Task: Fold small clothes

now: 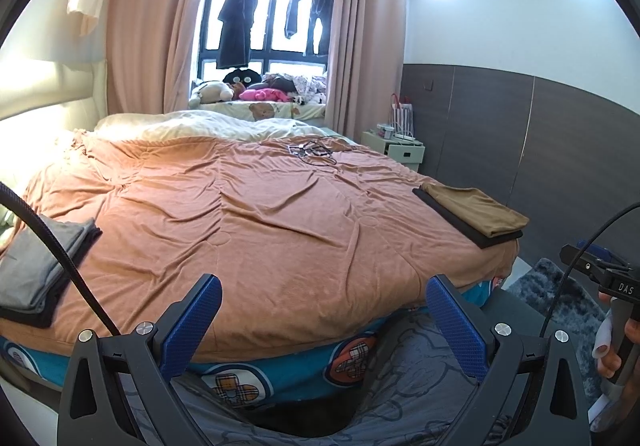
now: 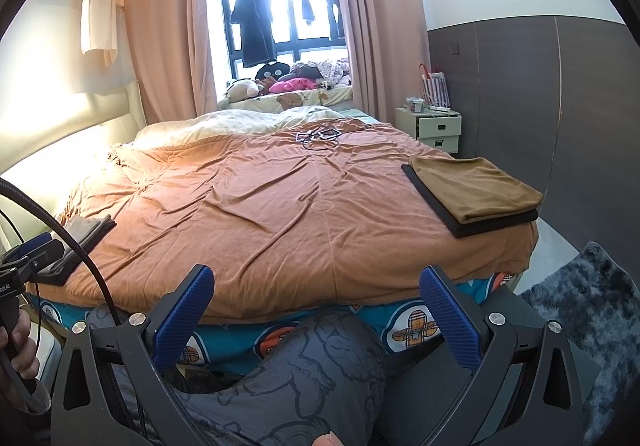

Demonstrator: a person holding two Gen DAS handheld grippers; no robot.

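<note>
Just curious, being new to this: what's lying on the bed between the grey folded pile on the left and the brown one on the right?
Nothing but wrinkled orange blanket between the grey folded pile and brown folded pile; both views show this.

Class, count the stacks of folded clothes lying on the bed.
2. A grey stack lies at the bed's left edge; a brown-on-black stack lies at its right edge. None else shows.

Orange quilt [image 1: 256,221] covers bed, cream blanket [image 1: 192,127] bunched at far end. Tangled cables [image 1: 314,151] lie on quilt. Pink curtains [image 1: 152,25] flank window; plush toys [image 1: 240,89] on sill. White nightstand [image 2: 438,125] beside bed, grey rug [image 2: 592,310] on floor.
</note>
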